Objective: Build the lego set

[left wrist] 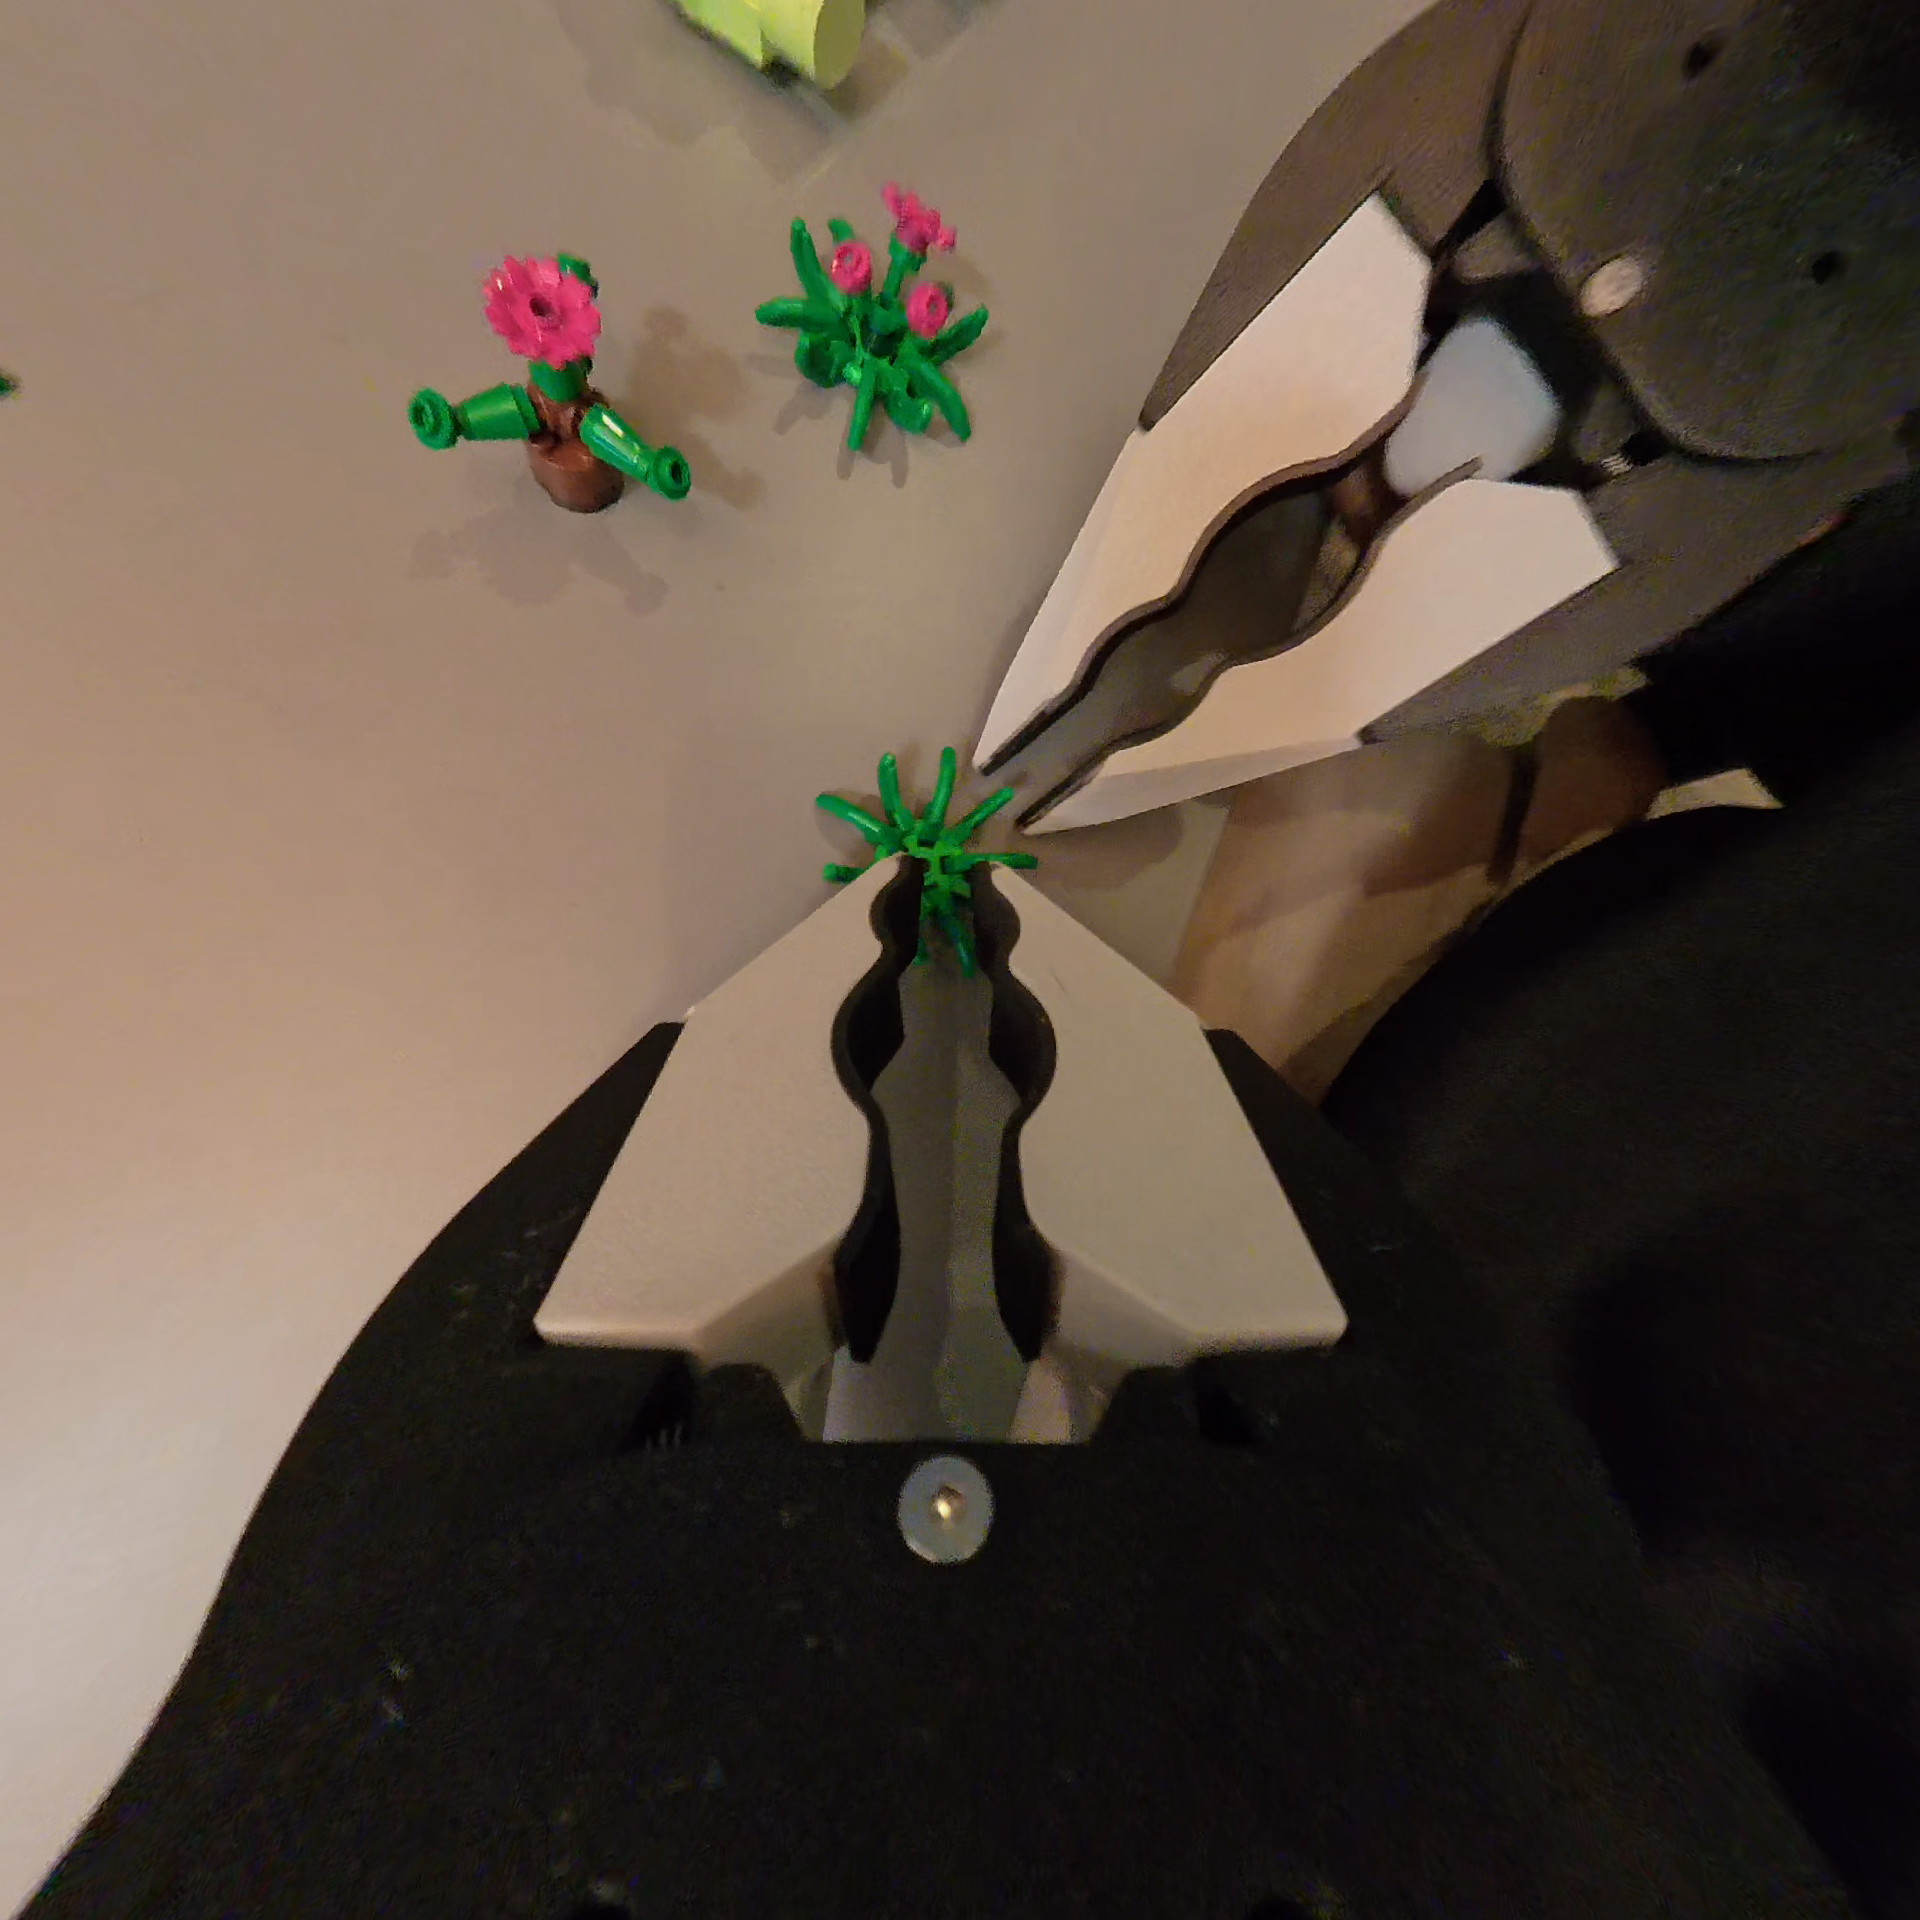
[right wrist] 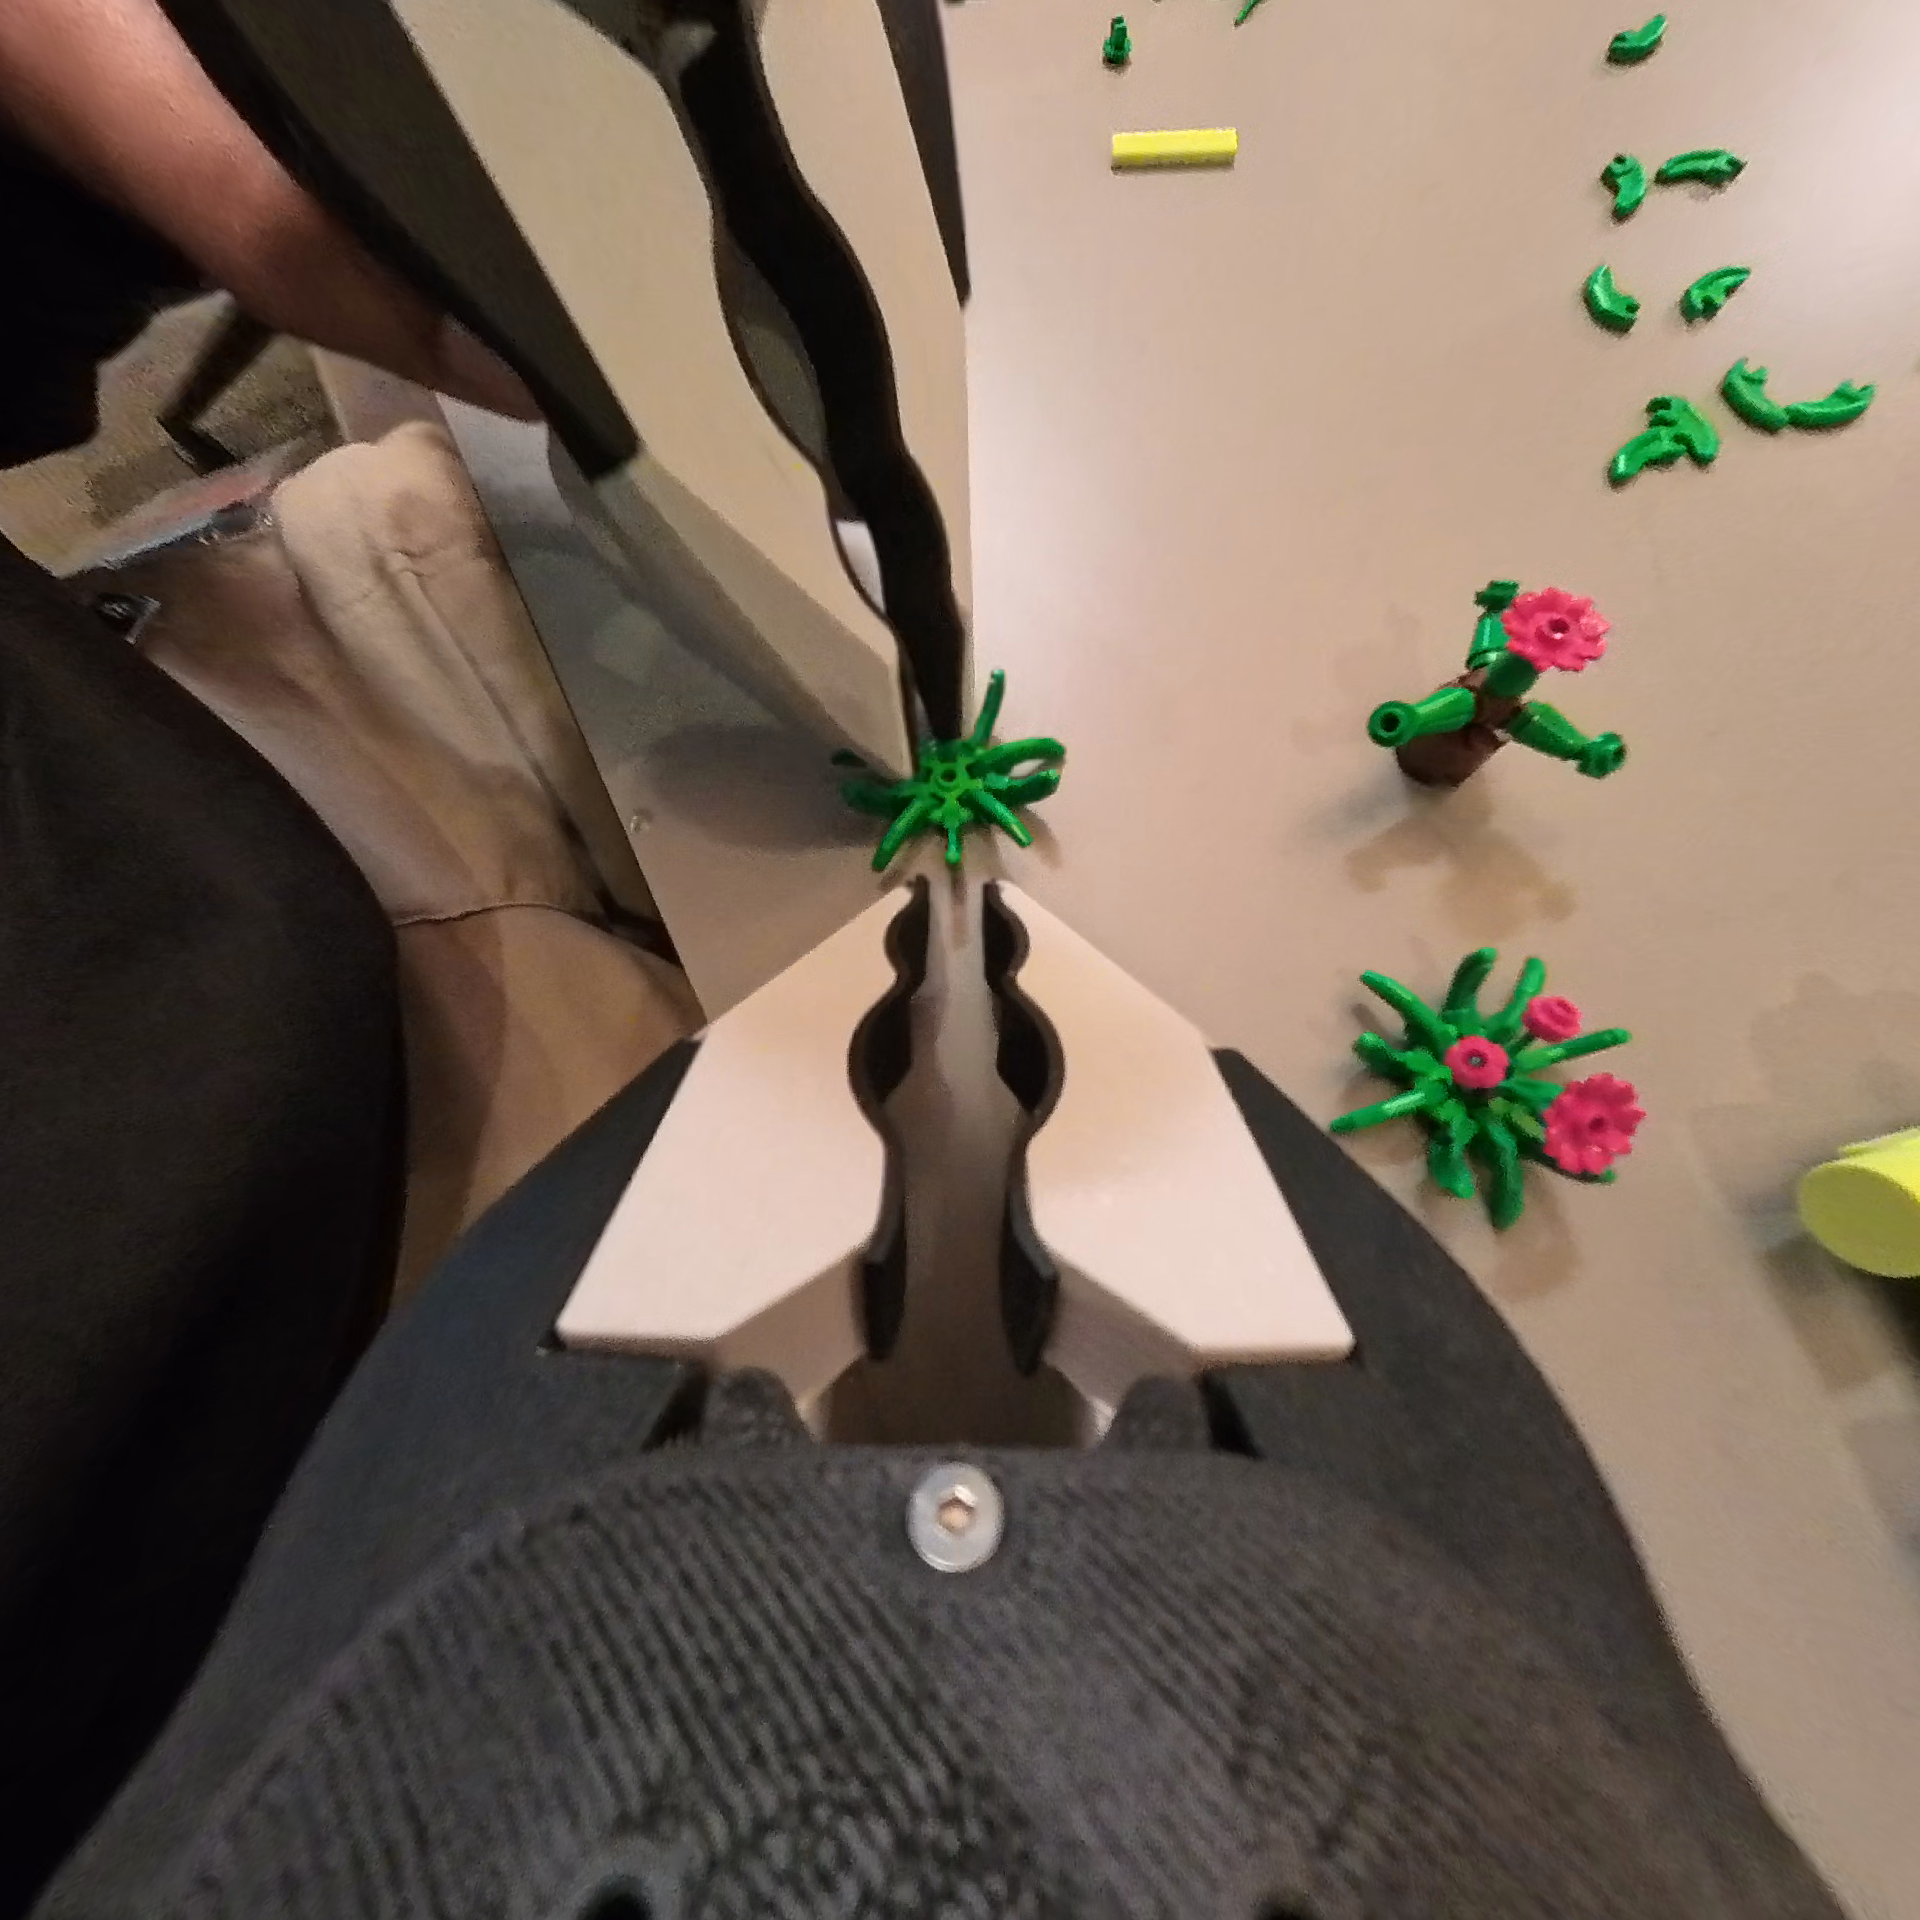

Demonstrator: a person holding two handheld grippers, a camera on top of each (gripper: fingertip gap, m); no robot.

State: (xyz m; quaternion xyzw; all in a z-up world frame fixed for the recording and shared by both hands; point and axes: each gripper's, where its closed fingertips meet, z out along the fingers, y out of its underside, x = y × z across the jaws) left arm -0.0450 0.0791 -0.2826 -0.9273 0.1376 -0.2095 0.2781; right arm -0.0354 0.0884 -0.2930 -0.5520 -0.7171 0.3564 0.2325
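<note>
No readable txt, labels or nos. anywhere — none.

Centre: the left gripper [left wrist: 928, 868] is clamped on the leaf cluster [left wrist: 928, 842]; the right gripper [right wrist: 948, 883] stands tip-to-tip just beside it, jaws a slit apart, so nothing could pass between.
Beyond the cluster: bare table [left wrist: 312, 779], free.
Far side: cactus [left wrist: 551, 390] and flower bush [left wrist: 878, 332] stand near each other with a narrow lane between.
Farther off: loose leaves [right wrist: 1714, 312] and a yellow bar [right wrist: 1174, 148] lie scattered.
Edge: a yellow-green cylinder [right wrist: 1865, 1205] blocks the way.
</note>
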